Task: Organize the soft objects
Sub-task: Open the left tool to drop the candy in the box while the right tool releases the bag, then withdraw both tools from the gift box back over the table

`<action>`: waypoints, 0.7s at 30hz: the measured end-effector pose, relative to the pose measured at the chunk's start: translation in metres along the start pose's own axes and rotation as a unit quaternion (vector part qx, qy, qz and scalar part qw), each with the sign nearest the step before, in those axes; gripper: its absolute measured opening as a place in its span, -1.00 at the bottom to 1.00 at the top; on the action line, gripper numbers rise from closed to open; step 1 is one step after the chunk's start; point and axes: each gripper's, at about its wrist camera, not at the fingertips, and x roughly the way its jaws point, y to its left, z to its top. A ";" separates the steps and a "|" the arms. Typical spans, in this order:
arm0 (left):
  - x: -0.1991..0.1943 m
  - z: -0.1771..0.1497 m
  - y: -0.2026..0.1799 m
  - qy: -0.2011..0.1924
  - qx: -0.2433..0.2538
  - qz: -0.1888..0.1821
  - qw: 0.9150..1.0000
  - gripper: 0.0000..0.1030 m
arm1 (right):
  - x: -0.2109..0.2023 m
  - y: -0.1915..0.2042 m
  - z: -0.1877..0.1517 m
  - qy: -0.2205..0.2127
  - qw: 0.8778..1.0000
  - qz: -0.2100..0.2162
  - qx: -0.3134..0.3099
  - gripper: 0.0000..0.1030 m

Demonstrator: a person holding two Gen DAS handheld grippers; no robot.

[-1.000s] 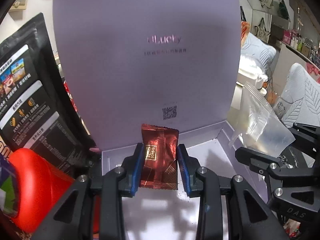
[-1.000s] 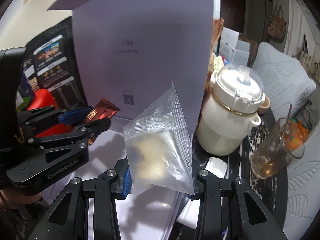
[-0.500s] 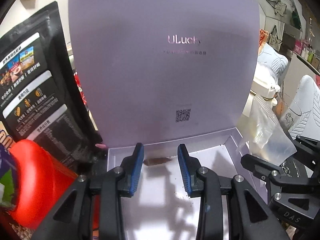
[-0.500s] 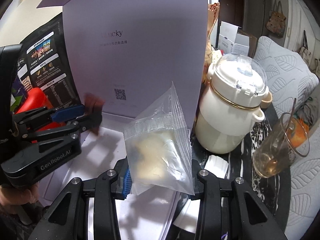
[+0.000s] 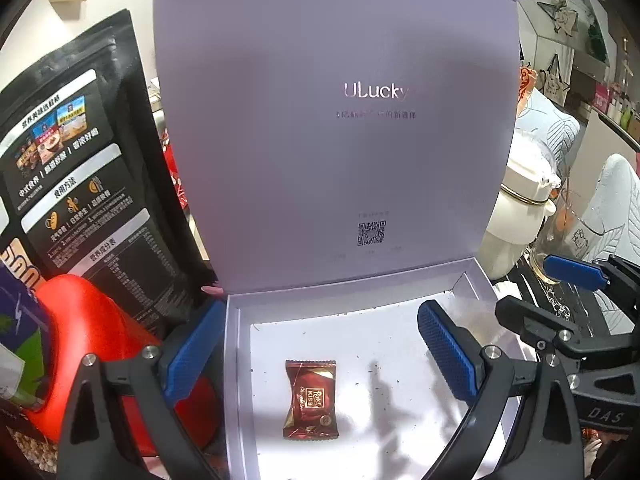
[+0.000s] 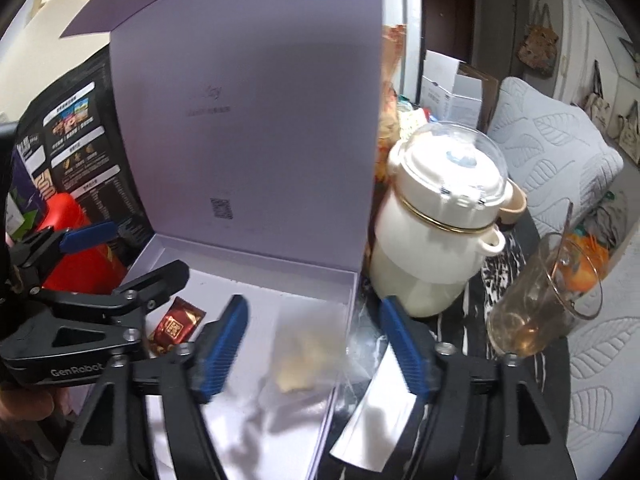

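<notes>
Inside the lavender box (image 5: 472, 280), whose lid stands upright at twelve o'clock, the red candy packet (image 5: 311, 399) lies flat on the white floor, free of the left gripper (image 5: 320, 352); its jaws are opening, already spread wide with nothing pressed between the blue pads, the packet lying just below them at six o'clock. The right gripper (image 6: 314, 350) is likewise opening, about two-thirds spread, and the clear zip bag (image 6: 308, 354) with its pale soft lump shows blurred between the pads, seemingly dropping loose toward the box's right wall at three o'clock. To finish this release well, I would let both pairs of jaws reach full spread before lifting, then draw each tool back the way it points so no pad drags on foil or plastic. The bag looks likely to land partly across the box wall; a light nudge toward nine o'clock would seat it. The glass cup (image 6: 548, 300) and white pot (image 6: 440, 232) sit near at two o'clock, so keep the right elbow in.
</notes>
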 end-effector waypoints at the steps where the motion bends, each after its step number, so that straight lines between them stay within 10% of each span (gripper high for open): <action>1: 0.001 0.001 -0.001 -0.001 0.001 0.002 1.000 0.91 | -0.001 -0.002 0.000 0.000 1.000 0.003 0.004 0.44; 21: -0.062 0.006 -0.020 -0.039 0.009 0.001 0.999 0.91 | -0.058 -0.001 -0.005 -0.033 0.999 -0.009 0.001 0.43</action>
